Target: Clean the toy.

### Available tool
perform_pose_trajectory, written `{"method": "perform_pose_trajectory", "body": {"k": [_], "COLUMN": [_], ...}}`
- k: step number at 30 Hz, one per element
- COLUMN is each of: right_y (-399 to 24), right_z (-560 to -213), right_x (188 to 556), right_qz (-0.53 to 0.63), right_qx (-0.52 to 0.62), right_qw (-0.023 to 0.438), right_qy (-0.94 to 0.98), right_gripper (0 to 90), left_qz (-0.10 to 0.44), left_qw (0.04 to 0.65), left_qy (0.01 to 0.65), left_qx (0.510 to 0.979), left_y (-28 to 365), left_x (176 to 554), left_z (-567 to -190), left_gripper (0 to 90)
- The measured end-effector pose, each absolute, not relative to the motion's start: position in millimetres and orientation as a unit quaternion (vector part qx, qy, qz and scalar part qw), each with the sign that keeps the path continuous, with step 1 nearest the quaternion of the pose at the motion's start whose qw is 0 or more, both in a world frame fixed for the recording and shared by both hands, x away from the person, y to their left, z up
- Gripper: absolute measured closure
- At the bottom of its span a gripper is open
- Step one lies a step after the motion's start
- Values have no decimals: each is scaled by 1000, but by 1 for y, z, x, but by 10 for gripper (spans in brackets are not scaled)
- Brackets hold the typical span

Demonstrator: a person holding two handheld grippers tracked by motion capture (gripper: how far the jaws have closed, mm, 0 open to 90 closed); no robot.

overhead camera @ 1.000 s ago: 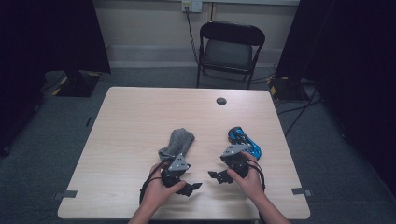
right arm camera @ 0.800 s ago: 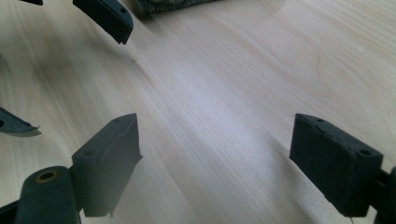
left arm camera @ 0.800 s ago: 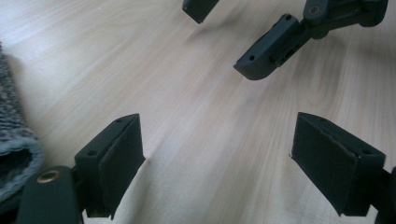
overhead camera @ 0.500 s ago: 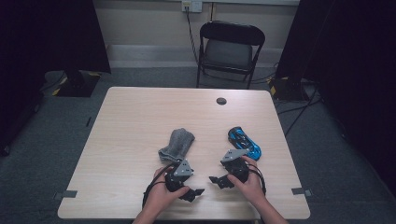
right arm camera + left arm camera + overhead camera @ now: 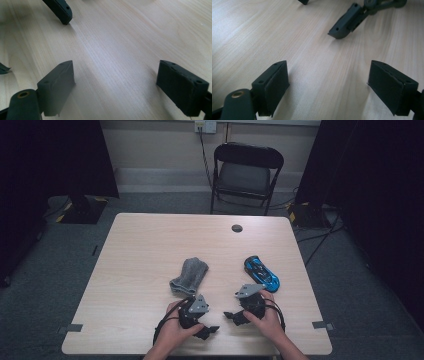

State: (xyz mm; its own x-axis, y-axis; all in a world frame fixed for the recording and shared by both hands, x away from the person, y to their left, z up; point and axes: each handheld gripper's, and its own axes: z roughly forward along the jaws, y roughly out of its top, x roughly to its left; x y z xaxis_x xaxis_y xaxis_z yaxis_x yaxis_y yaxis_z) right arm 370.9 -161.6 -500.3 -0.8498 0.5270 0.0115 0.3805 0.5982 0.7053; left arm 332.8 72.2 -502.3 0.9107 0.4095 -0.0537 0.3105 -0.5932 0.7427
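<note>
Both grippers parked at the bench's (image 5: 150,240) near edge, left gripper (image 5: 212,329) and right gripper (image 5: 227,315) jaws wide and empty; grey sock (image 5: 189,276) just beyond left, blue toy car (image 5: 261,273) beyond right, so approach low, straddle fully before closing.

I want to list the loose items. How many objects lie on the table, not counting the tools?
2. A grey sock lies near the table's middle, ahead of the left tool. A blue toy car lies to its right, ahead of the right tool.
</note>
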Motion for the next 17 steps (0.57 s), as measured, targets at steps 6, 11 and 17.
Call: {"method": "perform_pose_trajectory", "body": {"k": [6, 11, 17], "right_y": [-163, -164, -164], "right_z": [-504, -504, -504], "right_x": [372, 372, 373], "right_qz": [383, 383, 383], "right_qx": [251, 248, 245], "right_qw": [104, 104, 102], "right_qy": [883, 884, 885], "right_gripper": [128, 128, 126], "left_qz": [70, 73, 74], "left_qw": [392, 392, 393], "left_qy": [191, 190, 191], "left_qx": [897, 897, 897], "left_y": [72, 71, 71], "left_x": [333, 333, 333], "left_z": [-502, -503, -503], "left_gripper": [142, 138, 138]}}
